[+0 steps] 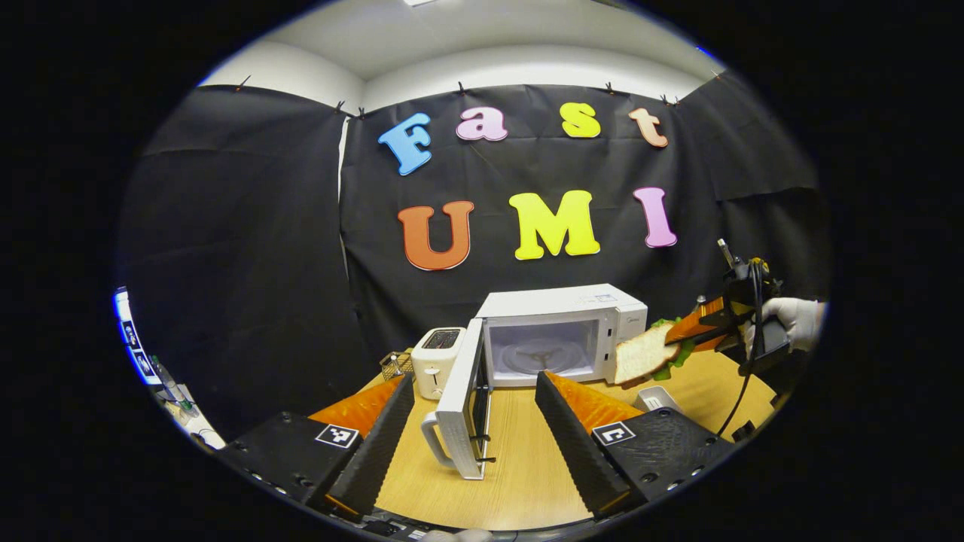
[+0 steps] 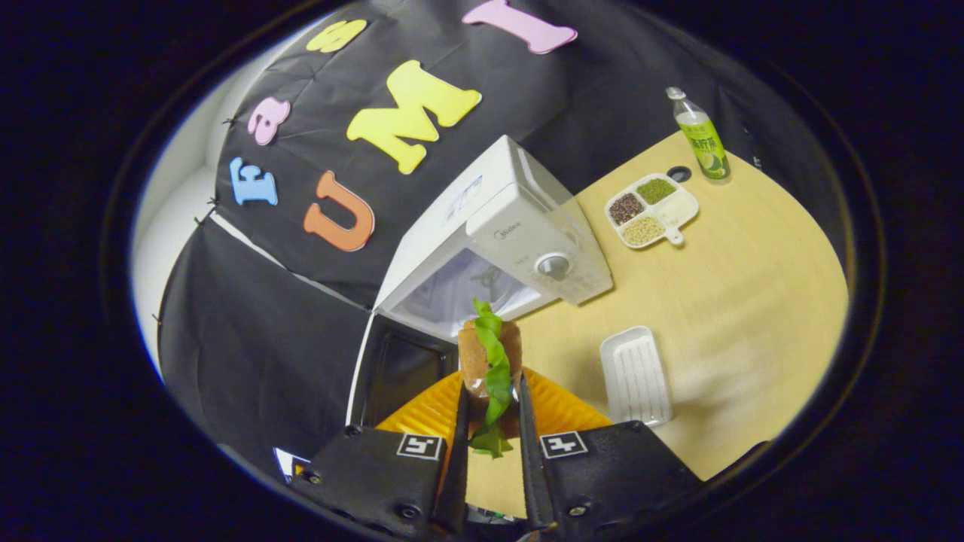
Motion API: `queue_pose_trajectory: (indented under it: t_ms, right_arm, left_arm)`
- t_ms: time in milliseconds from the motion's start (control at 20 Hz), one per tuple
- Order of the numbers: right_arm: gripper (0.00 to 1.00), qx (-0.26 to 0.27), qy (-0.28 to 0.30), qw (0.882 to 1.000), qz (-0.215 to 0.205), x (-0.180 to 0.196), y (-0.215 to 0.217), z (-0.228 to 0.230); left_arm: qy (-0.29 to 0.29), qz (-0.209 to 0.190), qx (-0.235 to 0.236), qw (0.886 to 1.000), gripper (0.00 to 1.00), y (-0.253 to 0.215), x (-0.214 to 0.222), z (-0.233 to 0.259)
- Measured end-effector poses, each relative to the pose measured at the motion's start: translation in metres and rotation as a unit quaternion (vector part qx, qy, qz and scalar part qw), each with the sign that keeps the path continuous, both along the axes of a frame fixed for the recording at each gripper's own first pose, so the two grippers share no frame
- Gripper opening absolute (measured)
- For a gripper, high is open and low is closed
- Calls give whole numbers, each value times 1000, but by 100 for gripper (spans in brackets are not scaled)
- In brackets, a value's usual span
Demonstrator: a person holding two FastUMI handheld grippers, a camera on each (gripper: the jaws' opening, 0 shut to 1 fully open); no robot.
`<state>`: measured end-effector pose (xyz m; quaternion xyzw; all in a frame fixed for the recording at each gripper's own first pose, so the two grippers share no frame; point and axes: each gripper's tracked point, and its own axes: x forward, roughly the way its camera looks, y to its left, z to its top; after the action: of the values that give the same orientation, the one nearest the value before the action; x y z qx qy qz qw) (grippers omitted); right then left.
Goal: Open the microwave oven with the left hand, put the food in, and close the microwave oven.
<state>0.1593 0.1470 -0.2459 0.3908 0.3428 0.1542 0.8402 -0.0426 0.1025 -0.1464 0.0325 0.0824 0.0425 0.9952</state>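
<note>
One step looks done: the microwave [image 1: 561,331] stands with its door [image 1: 463,399] swung open at the counter's [image 1: 520,467] far side. Loading and closing remain. Right fingers [image 2: 489,421] clench the sandwich [image 2: 489,354], bread with green lettuce, just right of the cavity. Left fingers [image 1: 474,421] are spread, empty.

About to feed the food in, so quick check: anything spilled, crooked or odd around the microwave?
Nothing stands out. The microwave door hangs wide open, cavity clear. The right gripper holds the sandwich between its fingers, lettuce hanging out. The white tray lies flat, nothing spilled.
</note>
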Motion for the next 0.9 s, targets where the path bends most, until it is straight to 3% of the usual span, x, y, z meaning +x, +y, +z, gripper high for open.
queue_pose_trajectory:
  t_ms: [150, 200, 250, 300, 350, 500, 550, 650, 900]
  right_arm:
    - [34, 22, -30, 999, -37, 17, 36, -3]
    - [26, 30, -36, 998, -50, 23, 48, -7]
    - [26, 39, -45, 996, -66, 31, 60, -10]
    - [34, 49, -55, 994, -83, 39, 72, -11]
    - [34, 58, -65, 991, -97, 46, 83, -13]
    - [26, 87, -111, 978, -151, 70, 108, -13]
    - [34, 100, -122, 973, -171, 80, 116, -14]
    - [34, 119, -137, 962, -204, 99, 130, -16]
    - [34, 134, -134, 952, -240, 150, 156, -38]
  left_arm:
    - [-1, 5, 6, 1000, 96, 22, -1, -3]
    - [0, 7, 6, 1000, 96, 29, -1, -6]
    - [1, 11, 4, 1000, 100, 34, -1, -9]
    - [2, 14, 2, 1000, 100, 39, -1, -12]
    - [2, 17, 2, 1000, 96, 44, -3, -15]
    - [6, 23, 6, 1000, 96, 57, -5, -23]
    - [9, 26, 8, 1000, 100, 61, -5, -27]
    - [11, 31, 10, 999, 96, 70, -5, -29]
    - [19, 38, 22, 999, 96, 85, 0, -38]
